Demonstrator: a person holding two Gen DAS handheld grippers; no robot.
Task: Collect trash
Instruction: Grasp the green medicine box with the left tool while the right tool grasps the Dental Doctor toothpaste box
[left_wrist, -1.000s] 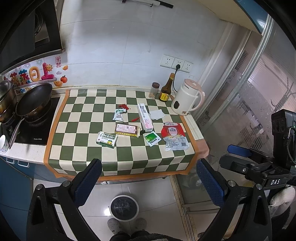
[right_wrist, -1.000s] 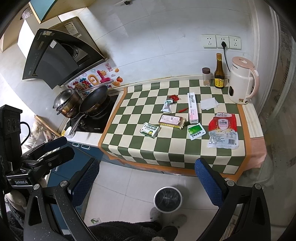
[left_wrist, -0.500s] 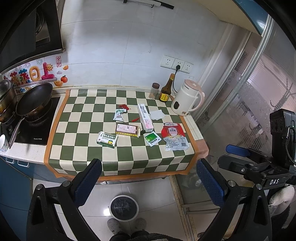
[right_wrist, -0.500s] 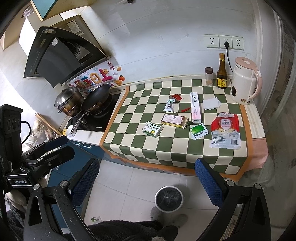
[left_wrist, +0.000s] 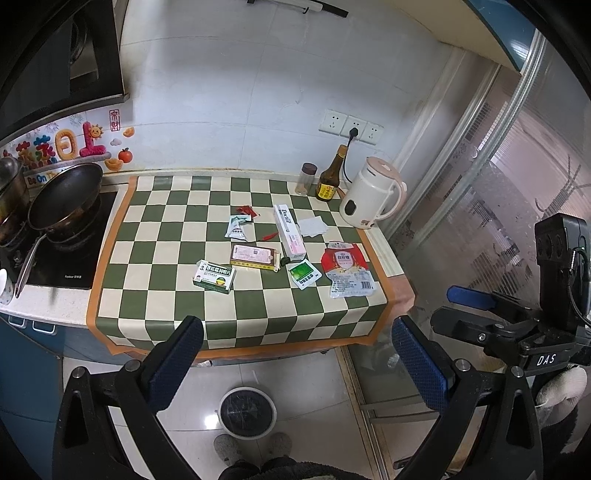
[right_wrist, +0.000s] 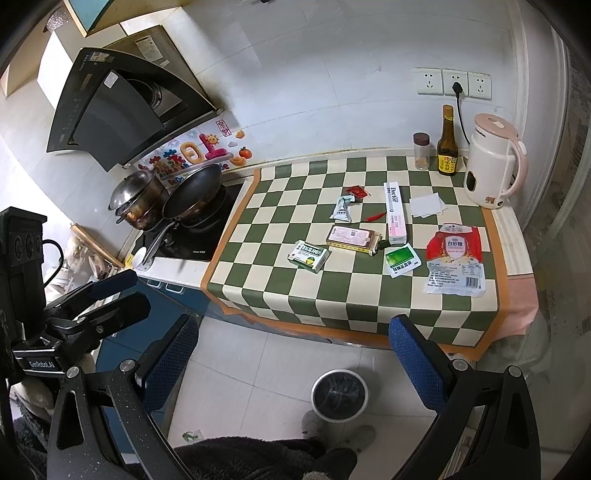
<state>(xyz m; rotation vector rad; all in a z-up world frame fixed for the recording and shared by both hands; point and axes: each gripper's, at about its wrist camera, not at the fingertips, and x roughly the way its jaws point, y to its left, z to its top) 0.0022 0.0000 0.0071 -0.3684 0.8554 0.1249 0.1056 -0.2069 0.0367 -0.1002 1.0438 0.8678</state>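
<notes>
Readable text:
- long white-pink box (right_wrist: 395, 214) on the checkered cloth: "Doctor" along its top.
- red-and-clear bag (right_wrist: 455, 258): "白砂糖" on the white label.
- right gripper (left_wrist: 546, 359), seen from the left wrist camera: "DAS" tag.
- left gripper (right_wrist: 41, 364), seen from the right wrist camera: tag reads roughly "GeeRobot.AI", blurry.
- wall sticker (left_wrist: 37, 179) behind the pan: "Be On", rest hidden.
- green-white box (left_wrist: 214, 276): Chinese print, too small to read.

A white electric kettle with a pink lid (left_wrist: 371, 201) stands far right on the bench, a dark glass sauce bottle (left_wrist: 330, 181) just left; a black frying pan (left_wrist: 62, 202) sits far left.
</notes>
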